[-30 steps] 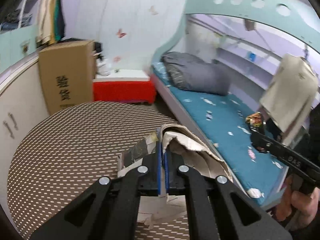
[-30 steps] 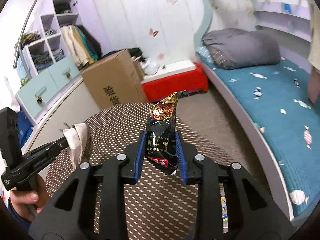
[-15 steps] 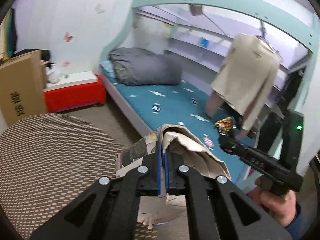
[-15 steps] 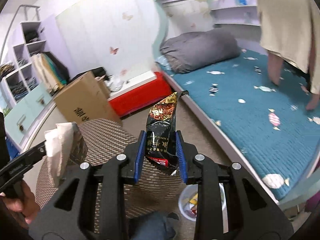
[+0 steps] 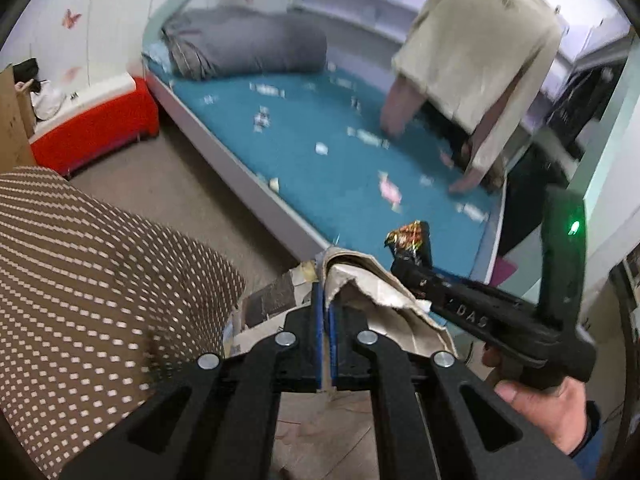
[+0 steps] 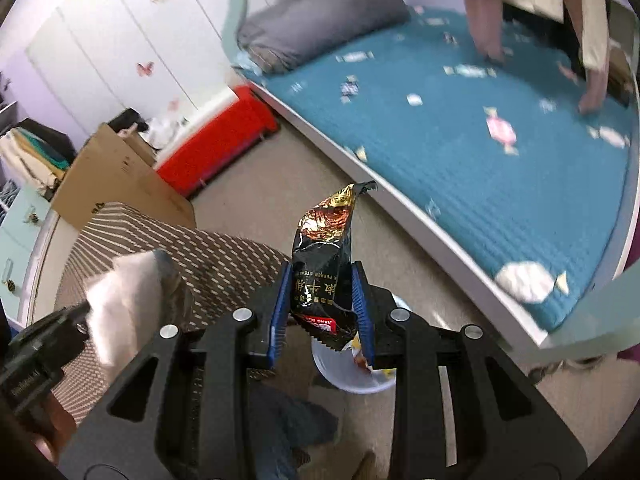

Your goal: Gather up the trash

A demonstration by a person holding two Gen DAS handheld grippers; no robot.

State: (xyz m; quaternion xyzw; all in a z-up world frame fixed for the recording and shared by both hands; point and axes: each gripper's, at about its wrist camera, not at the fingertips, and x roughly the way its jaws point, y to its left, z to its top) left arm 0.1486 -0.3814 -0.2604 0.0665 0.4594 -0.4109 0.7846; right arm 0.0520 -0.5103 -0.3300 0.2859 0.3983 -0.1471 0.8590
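Teal bed point(image 5: 340, 168), grey rolled duvet point(image 5: 248, 46), red bench point(image 5: 96, 120), cardboard box point(image 6: 116, 176), possibly a hanging coat point(image 5: 480, 40)

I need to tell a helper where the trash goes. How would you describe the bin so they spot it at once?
Start from the long bed with the teal cover and come down to the beige floor beside its white edge. There, just past the brown dotted table, stands a small round white bin with scraps inside, right beneath the black snack wrapper held in the right gripper.
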